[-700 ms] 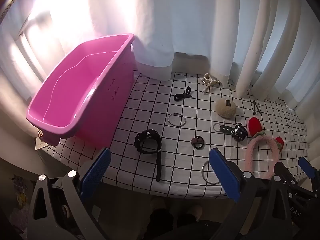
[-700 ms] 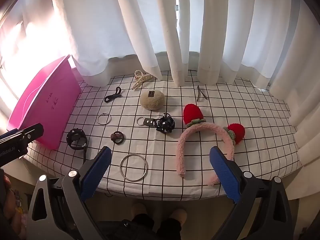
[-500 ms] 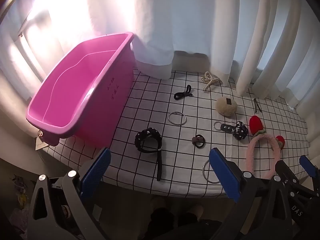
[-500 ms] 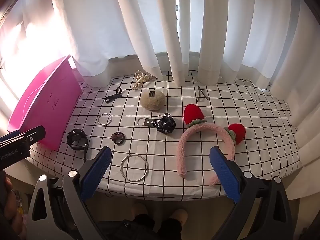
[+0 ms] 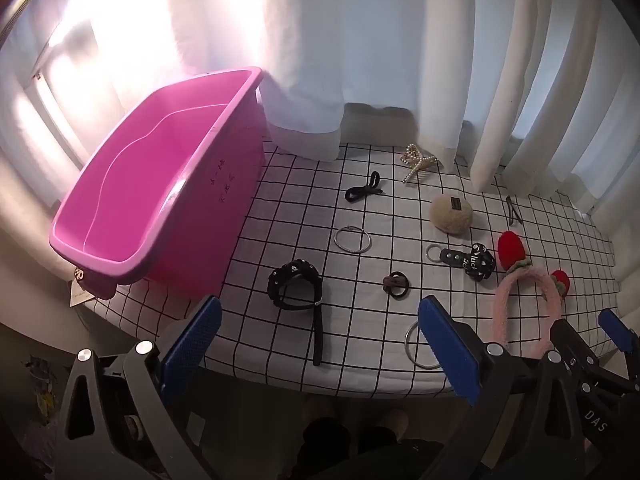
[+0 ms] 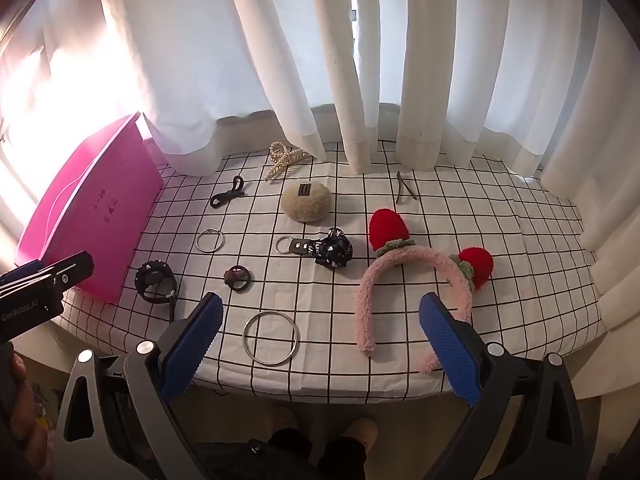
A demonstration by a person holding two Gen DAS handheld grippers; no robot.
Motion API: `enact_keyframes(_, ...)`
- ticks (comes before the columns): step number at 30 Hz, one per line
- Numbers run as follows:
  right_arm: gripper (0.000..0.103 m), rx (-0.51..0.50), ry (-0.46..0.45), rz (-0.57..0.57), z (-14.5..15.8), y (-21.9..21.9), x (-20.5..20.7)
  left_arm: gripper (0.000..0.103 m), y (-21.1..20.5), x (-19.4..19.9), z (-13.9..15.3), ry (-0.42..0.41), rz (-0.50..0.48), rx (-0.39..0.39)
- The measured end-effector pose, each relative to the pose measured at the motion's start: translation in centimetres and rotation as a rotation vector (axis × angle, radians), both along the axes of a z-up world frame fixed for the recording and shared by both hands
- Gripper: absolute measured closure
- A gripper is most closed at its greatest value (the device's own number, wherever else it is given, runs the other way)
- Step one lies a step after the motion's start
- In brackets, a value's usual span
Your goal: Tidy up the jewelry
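Jewelry spread loose on the checked worktop (image 6: 520, 240): pink headband (image 6: 412, 280) w/ red strawberries toward right front, big metal ring (image 6: 271, 338) at front edge, black band (image 5: 294, 284) front-left, small ring (image 5: 352, 240) mid, pearl clip (image 6: 286, 160) at back edge by curtain (image 6: 320, 60). Pink bin (image 5: 156, 184) on left edge, nothing visible inside. Left gripper (image 5: 320, 344) & right gripper (image 6: 320, 344) both hover off front edge, jaws spread wide, holding nothing

Each gripper, left (image 5: 320, 338) and right (image 6: 320, 336), has black angular arms ending in ridged blue pads, with silver round screws at seven and four o'clock. White lettering marks the neighbouring black body at each frame's edge. Below, dark trousers and light slippers (image 6: 362, 432).
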State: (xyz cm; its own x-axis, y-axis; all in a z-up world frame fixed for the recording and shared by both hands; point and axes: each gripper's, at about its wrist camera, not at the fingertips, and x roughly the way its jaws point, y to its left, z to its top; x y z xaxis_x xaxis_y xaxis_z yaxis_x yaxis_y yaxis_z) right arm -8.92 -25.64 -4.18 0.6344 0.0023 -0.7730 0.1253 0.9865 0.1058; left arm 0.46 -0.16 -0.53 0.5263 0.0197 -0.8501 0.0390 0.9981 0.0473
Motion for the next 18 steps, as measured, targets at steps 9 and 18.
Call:
enact_keyframes(9, 0.009, 0.004, 0.0, 0.0, 0.18, 0.02, -0.06, 0.006, -0.2, 0.25, 0.11, 0.002, -0.003, 0.007)
enact_keyframes(18, 0.009, 0.013, 0.002, 0.0, -0.17, 0.11, 0.37, 0.006, -0.27, 0.46, 0.13, 0.002, -0.005, 0.01)
